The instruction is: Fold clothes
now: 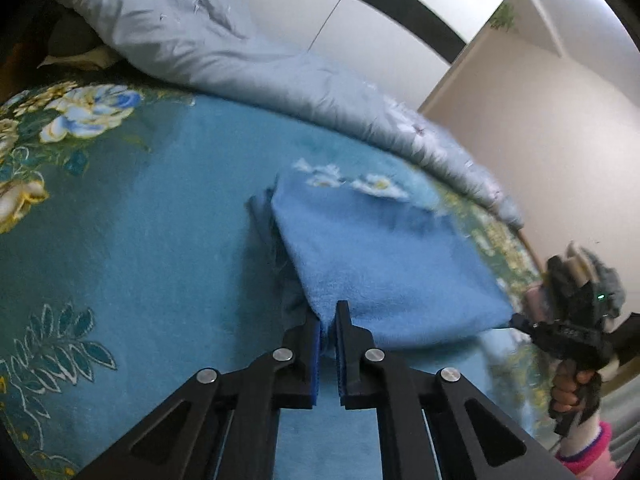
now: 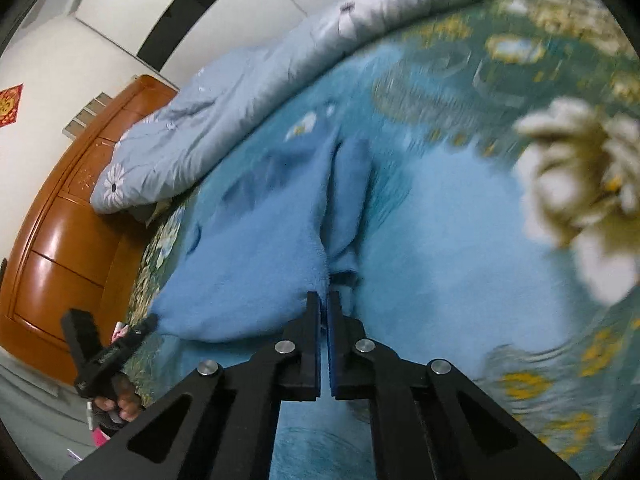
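Observation:
A light blue fleece garment [image 1: 384, 256] lies partly folded on a teal flowered bed cover [image 1: 140, 220]. My left gripper [image 1: 328, 312] is shut on its near corner, with cloth pinched between the blue pads. At the right edge of the left wrist view, the right gripper [image 1: 516, 320] holds the garment's other near corner. In the right wrist view the garment [image 2: 248, 264] hangs from my right gripper [image 2: 325, 300], which is shut on a fold of it. The left gripper [image 2: 150, 322] meets the cloth at lower left. Motion blurs the right side.
A pale grey-blue flowered quilt [image 1: 224, 52] is bunched along the bed's far side. A brown wooden headboard [image 2: 60, 240] stands at the left in the right wrist view. White walls lie beyond. A hand in a pink cuff [image 1: 584, 452] holds the right gripper's handle.

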